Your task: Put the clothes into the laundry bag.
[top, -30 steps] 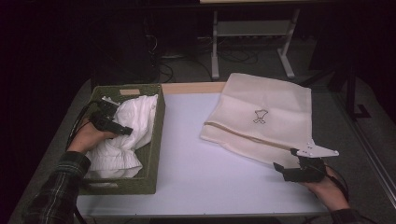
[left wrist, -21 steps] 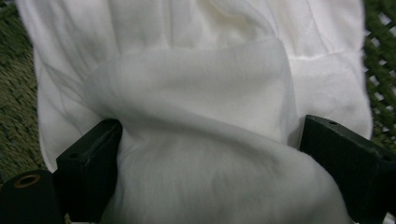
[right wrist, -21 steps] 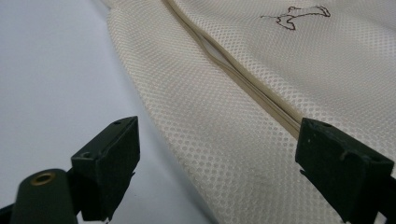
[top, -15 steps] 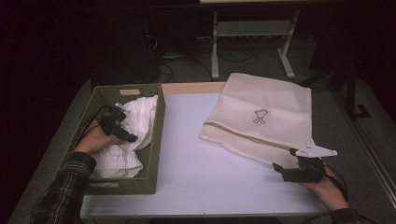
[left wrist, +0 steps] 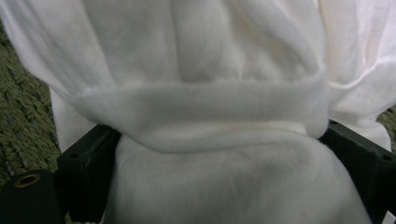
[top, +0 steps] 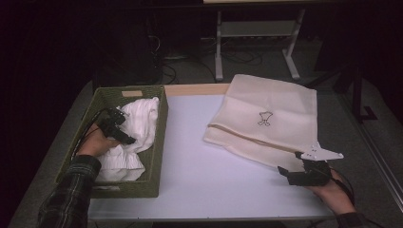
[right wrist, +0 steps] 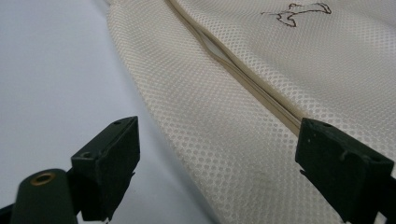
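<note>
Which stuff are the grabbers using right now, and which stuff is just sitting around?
In use:
white cloth, bunched between the left gripper jaws
basket, holding the cloth
mesh bag, with the right gripper open at its near edge

Just sitting around:
metal stand on the floor behind the table
cables on the floor
</note>
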### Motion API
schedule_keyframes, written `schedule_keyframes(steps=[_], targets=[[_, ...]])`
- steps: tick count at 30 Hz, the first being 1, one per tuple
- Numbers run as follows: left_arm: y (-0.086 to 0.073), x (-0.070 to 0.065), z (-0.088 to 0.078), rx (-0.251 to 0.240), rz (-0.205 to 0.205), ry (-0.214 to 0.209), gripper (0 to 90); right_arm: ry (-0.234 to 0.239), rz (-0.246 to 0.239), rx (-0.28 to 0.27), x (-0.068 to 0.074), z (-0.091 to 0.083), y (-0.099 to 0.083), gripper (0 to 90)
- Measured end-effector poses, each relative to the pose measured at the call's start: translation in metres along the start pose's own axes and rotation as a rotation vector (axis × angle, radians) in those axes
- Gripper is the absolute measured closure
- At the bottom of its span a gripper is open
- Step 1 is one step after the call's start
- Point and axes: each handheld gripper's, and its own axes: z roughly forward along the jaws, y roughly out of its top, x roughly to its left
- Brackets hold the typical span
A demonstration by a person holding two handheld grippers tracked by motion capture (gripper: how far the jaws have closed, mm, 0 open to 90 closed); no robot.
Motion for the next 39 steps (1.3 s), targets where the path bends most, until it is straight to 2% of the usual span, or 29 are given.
schedule_keyframes(steps=[5,9,16,21,25,28,33,39], targets=[[0.0,-0.002,0.005,0.001,0.007,-0.017,7.6,0.001,-0.001,0.003,0.0,0.0,-0.001,13.5],[0.001,-0.007,0.009,-0.006,0.001,-0.002,7.3,0.003,0.0,0.001,0.0,0.0,0.0,13.4],[0.0,-0.007,0.011,-0.018,-0.014,-0.006,8.4,0.008,-0.001,0.003,0.0,0.001,0.0,13.4],[-0.002,-0.004,0.007,-0.031,-0.031,-0.021,20.2,0.006,0.001,0.003,0.0,0.001,0.0,13.5],[-0.002,-0.004,0.0,-0.036,-0.05,-0.022,42.8,0.008,0.0,0.006,0.0,0.002,0.0,13.5],[0.0,-0.004,-0.003,-0.031,-0.049,-0.023,54.3,0.009,-0.001,0.006,0.0,0.002,0.0,13.5],[0.002,-0.004,-0.009,-0.034,-0.058,-0.023,58.4,0.011,0.005,0.006,0.0,0.002,-0.001,13.5],[0.002,0.001,-0.025,-0.07,-0.089,-0.053,60.6,0.01,0.005,0.002,-0.001,0.002,0.0,13.5]])
